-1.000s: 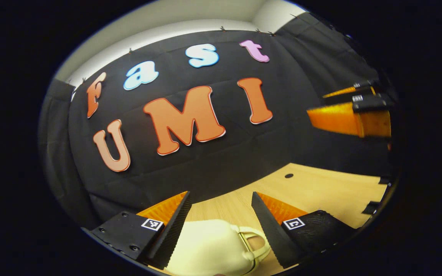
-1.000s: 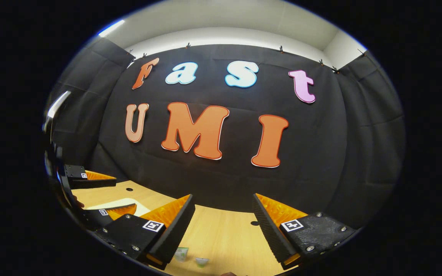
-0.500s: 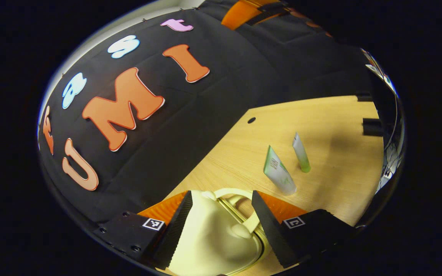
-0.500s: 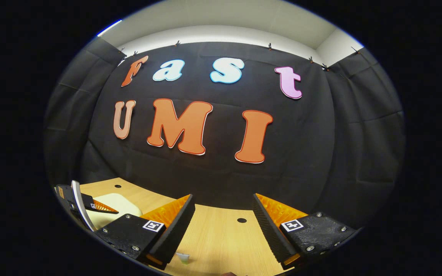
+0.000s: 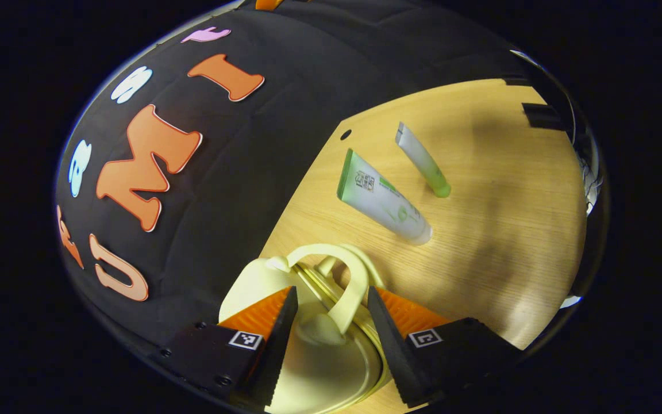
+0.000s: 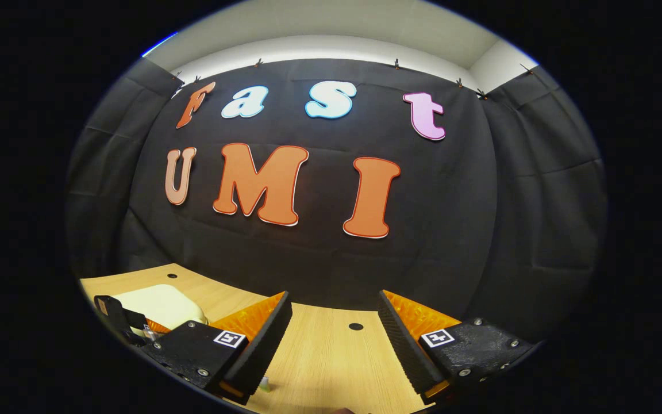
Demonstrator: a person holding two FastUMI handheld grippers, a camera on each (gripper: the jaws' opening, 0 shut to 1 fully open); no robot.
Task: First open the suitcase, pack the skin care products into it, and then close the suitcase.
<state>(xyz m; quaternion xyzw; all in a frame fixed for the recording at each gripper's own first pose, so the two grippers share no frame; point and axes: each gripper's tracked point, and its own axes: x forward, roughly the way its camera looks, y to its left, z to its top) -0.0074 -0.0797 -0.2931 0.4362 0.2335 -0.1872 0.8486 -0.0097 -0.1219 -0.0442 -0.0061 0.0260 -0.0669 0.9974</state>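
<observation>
my left gripper (image 5: 328, 322) has its fingers apart, straddling the cream suitcase's (image 5: 331, 368) raised handle (image 5: 347, 282) without pinching it. my right gripper (image 6: 334, 333) hangs parted and empty over the table (image 6: 331, 362). two skin care tubes (image 5: 383, 198) lie beyond the case. i'd close squarely on the handle loop, then lift gently so the lid swings without dragging the case.

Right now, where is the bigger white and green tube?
In the left gripper view, the bigger tube lies flat on the wooden table, beyond the cream suitcase handle, beside the smaller green-capped tube.
</observation>
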